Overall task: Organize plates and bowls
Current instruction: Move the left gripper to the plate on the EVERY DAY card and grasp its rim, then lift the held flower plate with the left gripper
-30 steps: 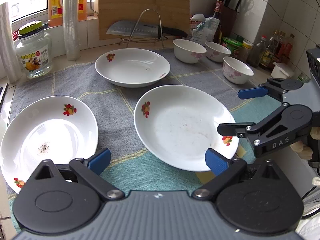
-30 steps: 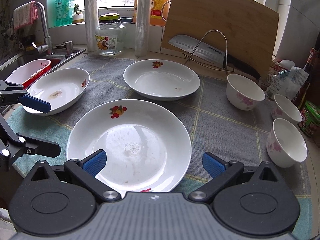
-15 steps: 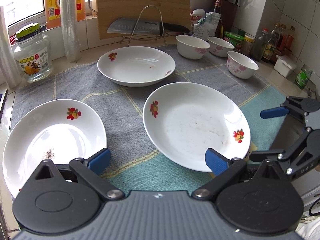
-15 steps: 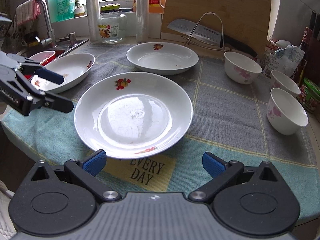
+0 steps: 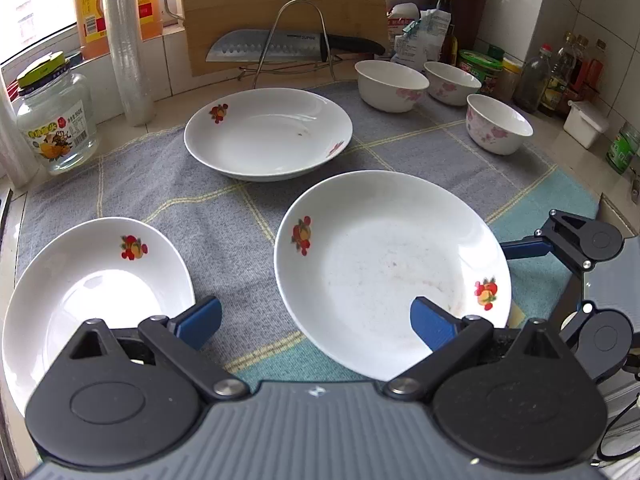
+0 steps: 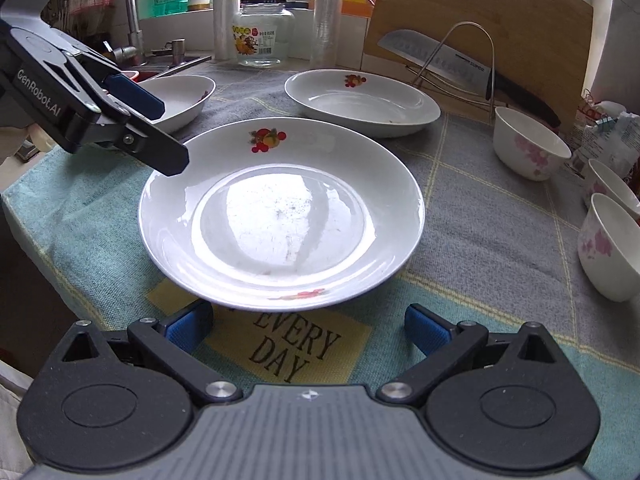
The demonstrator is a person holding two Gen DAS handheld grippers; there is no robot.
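Observation:
Three white plates with fruit prints lie on the grey-green cloth: a middle plate (image 5: 392,268) (image 6: 280,212), a far plate (image 5: 268,134) (image 6: 360,100) and a left plate (image 5: 92,292) (image 6: 180,96). Three flowered white bowls (image 5: 390,84) (image 5: 452,82) (image 5: 498,128) stand at the back right, also in the right wrist view (image 6: 530,144) (image 6: 608,248). My left gripper (image 5: 316,320) (image 6: 160,128) is open and empty, between the left and middle plates. My right gripper (image 6: 308,326) (image 5: 560,248) is open and empty at the middle plate's near rim.
A cleaver on a wire rack (image 5: 280,46) leans against a wooden cutting board (image 5: 280,8) at the back. A glass jar (image 5: 52,124) and an oil bottle (image 5: 92,8) stand at the back left, with a sink and faucet (image 6: 128,12) beyond. Condiment bottles (image 5: 560,68) line the right wall.
The right gripper has drawn back and sunk to the cloth's front edge, baring the "EVERY DAY" label. The left gripper has shifted slightly toward the middle plate. Both stay open.

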